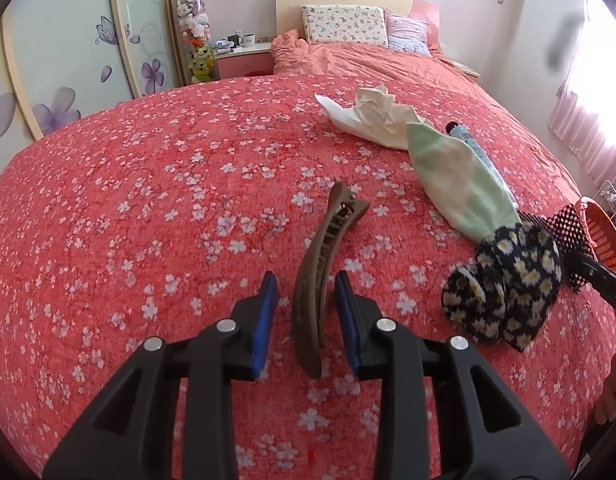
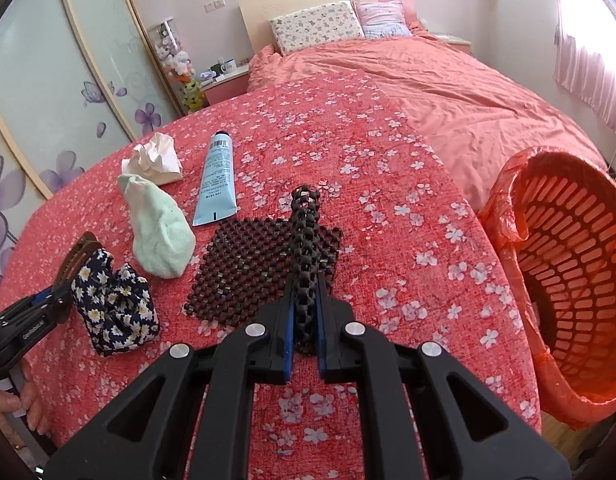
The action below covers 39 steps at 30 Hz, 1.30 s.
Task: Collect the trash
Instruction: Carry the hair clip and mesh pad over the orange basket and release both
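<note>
Two tongs work the bed (image 1: 108, 220): left tongs (image 1: 306, 300) gape around a brown hair clip (image 1: 313, 280), untouched; right tongs (image 2: 306, 312) pinch the beaded mat (image 2: 244, 264), beside the orange basket (image 2: 567, 264).

My count on the bedspread: one brown hair clip (image 1: 321, 276), one crumpled tissue (image 1: 371, 118), one pale green sock (image 1: 455, 184), one blue tube (image 2: 216, 180), one daisy-print cloth bundle (image 2: 114, 308), one dark beaded mat (image 2: 264, 264). One orange basket (image 2: 567, 280) beside the bed. Two pillows (image 2: 313, 26) at the headboard. Two grippers (image 1: 306, 316).
</note>
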Each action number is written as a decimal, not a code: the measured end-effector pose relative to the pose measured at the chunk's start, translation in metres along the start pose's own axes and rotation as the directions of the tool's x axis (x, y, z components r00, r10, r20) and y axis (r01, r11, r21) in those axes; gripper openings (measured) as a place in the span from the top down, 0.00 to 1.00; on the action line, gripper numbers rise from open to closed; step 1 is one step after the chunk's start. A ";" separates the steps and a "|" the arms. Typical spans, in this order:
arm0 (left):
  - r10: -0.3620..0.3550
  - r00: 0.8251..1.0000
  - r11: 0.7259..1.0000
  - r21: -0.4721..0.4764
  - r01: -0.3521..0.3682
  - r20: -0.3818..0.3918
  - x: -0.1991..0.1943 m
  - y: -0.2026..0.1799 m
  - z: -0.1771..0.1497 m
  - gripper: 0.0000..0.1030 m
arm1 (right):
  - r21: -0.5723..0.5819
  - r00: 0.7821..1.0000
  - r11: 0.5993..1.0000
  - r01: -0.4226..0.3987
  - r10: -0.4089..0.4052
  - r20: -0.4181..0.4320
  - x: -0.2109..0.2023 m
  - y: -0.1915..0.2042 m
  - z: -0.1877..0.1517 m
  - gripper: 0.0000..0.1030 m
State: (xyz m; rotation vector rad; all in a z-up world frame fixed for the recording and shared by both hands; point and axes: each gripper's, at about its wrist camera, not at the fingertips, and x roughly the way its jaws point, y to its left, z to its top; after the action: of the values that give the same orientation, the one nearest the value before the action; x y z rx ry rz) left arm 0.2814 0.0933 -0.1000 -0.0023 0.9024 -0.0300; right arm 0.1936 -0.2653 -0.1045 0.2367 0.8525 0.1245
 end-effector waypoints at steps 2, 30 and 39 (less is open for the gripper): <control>-0.001 1.000 1.000 0.000 0.001 0.011 0.003 -0.001 0.003 0.69 | 0.023 1.000 0.999 -0.023 0.023 0.001 -0.001 -0.003 -0.001 0.93; -0.293 0.948 0.952 0.124 0.279 0.122 -0.129 -0.138 0.031 0.88 | 0.117 0.951 0.993 0.016 -0.051 0.306 -0.163 -0.080 0.011 0.95; -0.443 0.896 0.869 0.265 0.417 0.042 -0.124 -0.260 0.018 0.88 | 0.193 0.936 0.980 0.047 -0.110 0.333 -0.172 -0.137 0.008 0.95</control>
State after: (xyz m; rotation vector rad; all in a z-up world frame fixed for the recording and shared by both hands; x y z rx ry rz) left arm 0.2120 -0.1638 0.0122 0.0291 0.7761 -0.5590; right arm 0.0895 -0.4336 -0.0086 0.3834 0.5237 -0.0704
